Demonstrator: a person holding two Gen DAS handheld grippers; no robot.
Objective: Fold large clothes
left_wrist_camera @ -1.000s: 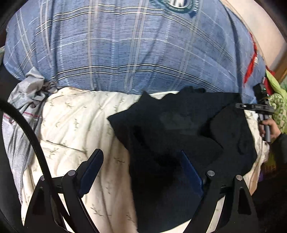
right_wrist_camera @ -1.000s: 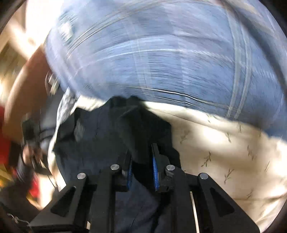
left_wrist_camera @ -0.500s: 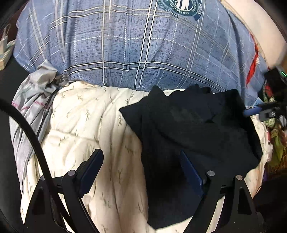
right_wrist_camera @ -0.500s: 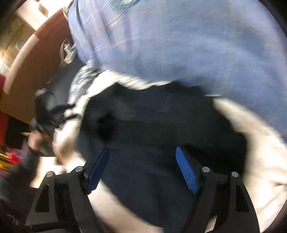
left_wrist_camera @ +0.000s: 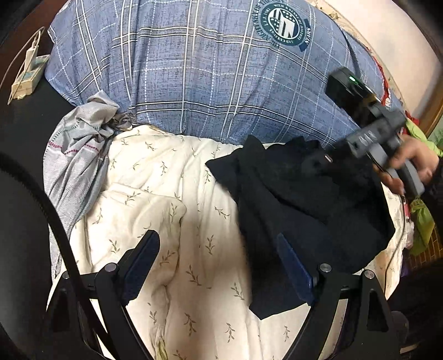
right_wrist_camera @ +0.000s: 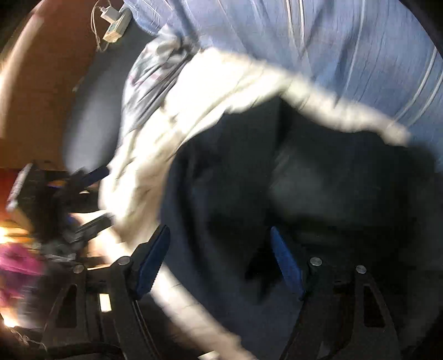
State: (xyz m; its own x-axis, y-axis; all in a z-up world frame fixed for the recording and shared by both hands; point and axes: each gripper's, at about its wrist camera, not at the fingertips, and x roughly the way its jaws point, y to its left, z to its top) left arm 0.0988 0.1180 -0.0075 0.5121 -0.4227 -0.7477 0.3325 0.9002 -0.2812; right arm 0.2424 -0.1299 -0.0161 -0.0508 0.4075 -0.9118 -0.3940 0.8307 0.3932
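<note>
Hovering: left gripper [left_wrist_camera: 218, 265] angled down, fingers apart, empty | right gripper [right_wrist_camera: 218, 260] fingers apart, empty, over black garment [left_wrist_camera: 310, 199] | cream quilt [left_wrist_camera: 166, 177] bare leftward

The dark garment [left_wrist_camera: 310, 210] is a soft, matt knit-looking cloth that swallows the light, with no sheen anywhere. Under it the cream quilt [left_wrist_camera: 171, 210] is puffy, stitched cotton-like fabric printed with small leaf sprigs, slightly crumpled. The blue checked cover [left_wrist_camera: 193, 69] behind looks like a woven, faintly mottled cloth (its round badge [left_wrist_camera: 285, 25] is printed flat, not embroidered as far as I can tell). The grey cloth [left_wrist_camera: 80, 149] beside it is thin and wrinkled. The left gripper [left_wrist_camera: 218, 265] is matt black plastic with dull metal pins and ribbed blue pads [left_wrist_camera: 293, 265].
</note>
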